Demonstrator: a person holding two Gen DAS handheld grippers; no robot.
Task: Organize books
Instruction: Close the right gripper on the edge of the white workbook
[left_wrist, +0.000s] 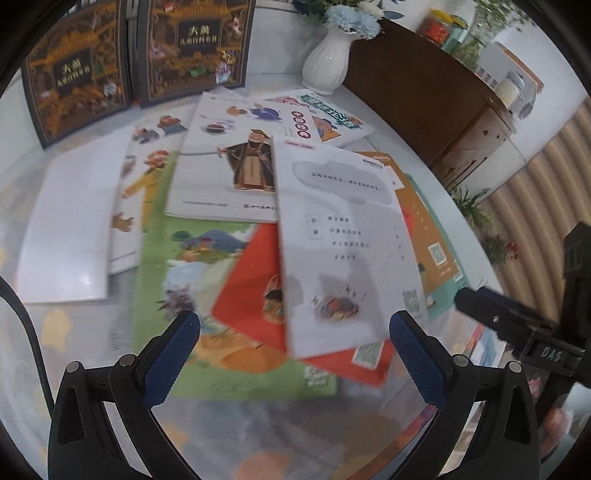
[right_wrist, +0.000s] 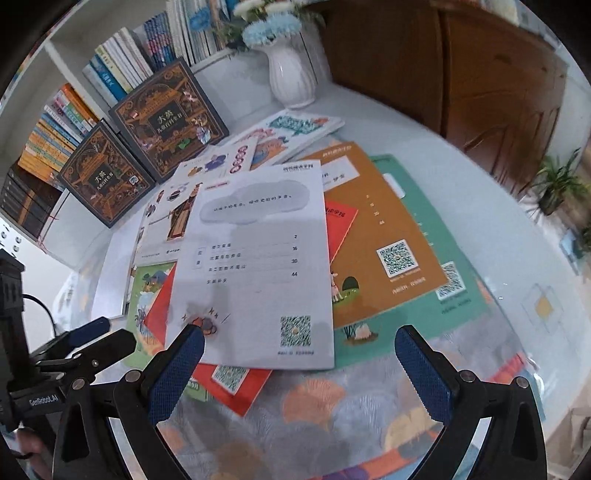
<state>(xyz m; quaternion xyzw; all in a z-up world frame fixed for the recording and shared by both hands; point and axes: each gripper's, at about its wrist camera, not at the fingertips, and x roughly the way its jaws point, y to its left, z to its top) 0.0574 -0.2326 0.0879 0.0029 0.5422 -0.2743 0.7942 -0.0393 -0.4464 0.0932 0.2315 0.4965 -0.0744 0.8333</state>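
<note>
Stage: the job looks barely begun; I judge that no thin book has yet been gathered or squared up.
Loose books: about eight thin books lie fanned and overlapping across the counter, at mixed angles.
Top of the heap: the white contents-page book lies uppermost and slanted, over the red book and the green picture book.
Right side of the heap: the orange book rests on the teal book, both back cover up, codes showing.
Far side: the warrior-cover book and the cartoon-title book overlap near the white vase; a plain white book lies at the left edge.
Already upright: two dark boxed volumes stand on edge at the back, and a shelf of books behind them is filled; these seem settled.
Left tool: jaws spread wide, holding nothing, hovering over the near edge of the heap.
Right tool: jaws spread wide too, empty, poised just before the near edge of the white contents-page book.
Left to do: I judge that every loose book needs collecting into one aligned stack or standing with the upright ones; the top white one seems the natural first pick.
Sharpness: both views are a little blurred, so small print is unreadable.
</note>
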